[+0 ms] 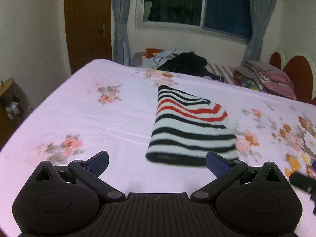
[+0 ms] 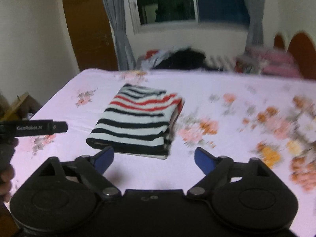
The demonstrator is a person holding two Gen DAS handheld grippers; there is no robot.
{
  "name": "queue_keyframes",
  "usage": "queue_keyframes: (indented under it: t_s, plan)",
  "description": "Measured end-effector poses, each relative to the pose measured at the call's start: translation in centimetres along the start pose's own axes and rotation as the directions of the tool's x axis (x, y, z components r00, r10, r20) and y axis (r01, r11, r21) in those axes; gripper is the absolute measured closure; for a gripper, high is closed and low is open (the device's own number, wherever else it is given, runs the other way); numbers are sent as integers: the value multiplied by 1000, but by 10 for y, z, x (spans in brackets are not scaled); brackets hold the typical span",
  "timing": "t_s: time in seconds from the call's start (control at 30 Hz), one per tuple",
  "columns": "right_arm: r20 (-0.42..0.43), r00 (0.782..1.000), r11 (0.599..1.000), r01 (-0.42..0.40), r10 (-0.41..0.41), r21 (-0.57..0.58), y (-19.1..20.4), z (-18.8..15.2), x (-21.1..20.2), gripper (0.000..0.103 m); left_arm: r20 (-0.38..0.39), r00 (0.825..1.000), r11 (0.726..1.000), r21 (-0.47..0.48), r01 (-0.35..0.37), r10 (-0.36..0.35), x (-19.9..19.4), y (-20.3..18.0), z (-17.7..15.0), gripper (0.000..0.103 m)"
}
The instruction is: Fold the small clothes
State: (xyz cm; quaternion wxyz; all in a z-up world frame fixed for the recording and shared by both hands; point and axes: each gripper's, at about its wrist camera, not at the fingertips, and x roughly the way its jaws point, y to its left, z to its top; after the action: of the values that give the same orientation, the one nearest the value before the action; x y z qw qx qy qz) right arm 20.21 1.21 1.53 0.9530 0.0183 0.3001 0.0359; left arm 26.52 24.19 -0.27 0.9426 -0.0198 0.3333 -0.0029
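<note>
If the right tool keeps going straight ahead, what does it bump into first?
Probably the folded striped garment. The right tool is open, holding nothing, and points at its near edge on the floral bedsheet. Depth is hard to judge, so it might graze the sheet first.

Bed surface, pink floral sheet (image 1: 83, 106): bare cloth along the left edge and near edge. One obstacle mid-bed: folded black, white and red striped garment (image 1: 189, 126), lying flat, bare sheet on all sides. Far edge blocked by a heap of dark and coloured clothes (image 1: 183, 63). Far right corner: stacked pink bedding (image 1: 266, 77) against a brown scalloped headboard (image 1: 296, 75).
</note>
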Motion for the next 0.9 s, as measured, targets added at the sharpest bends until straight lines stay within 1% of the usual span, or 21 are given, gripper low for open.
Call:
queue_keyframes:
  t_s: [0.07, 0.13, 0.2, 0.3, 0.47, 0.57, 0.63, 0.9]
  plan:
    - [40, 998, 999, 41, -40, -12, 5, -3, -25, 8, 12, 1000, 1000, 19, -17, 17, -25, -3, -10, 0]
    - [65, 996, 998, 61, -61, 7, 7, -6, -49, 8, 28, 999, 999, 29, -21, 20, -53, -5, -20, 0]
    - [91, 994, 998, 62, -64, 26, 8, -9, -69, 7, 44, 999, 999, 27, -20, 19, -76, -6, -29, 0]
    - [116, 991, 997, 62, -66, 44, 8, -17, -95, 7, 44, 999, 1000, 12, -8, 8, -105, -7, -40, 0]
    - [144, 987, 996, 59, -68, 64, 8, -29, -125, 6, 48, 999, 1000, 0, -7, 7, -142, -3, -55, 0]
    - [149, 987, 996, 52, -62, 72, 7, -33, -134, 6, 56, 998, 1000, 1, -3, 3, -155, -1, -60, 0]
    - [155, 986, 996, 51, -62, 75, 7, -34, -138, 6, 67, 998, 1000, 4, -15, 14, -162, 0, -61, 0]
    - [166, 985, 996, 38, -51, 79, 11, -38, -146, 6, 94, 995, 1000, 7, -17, 16, -177, 1, -61, 0]
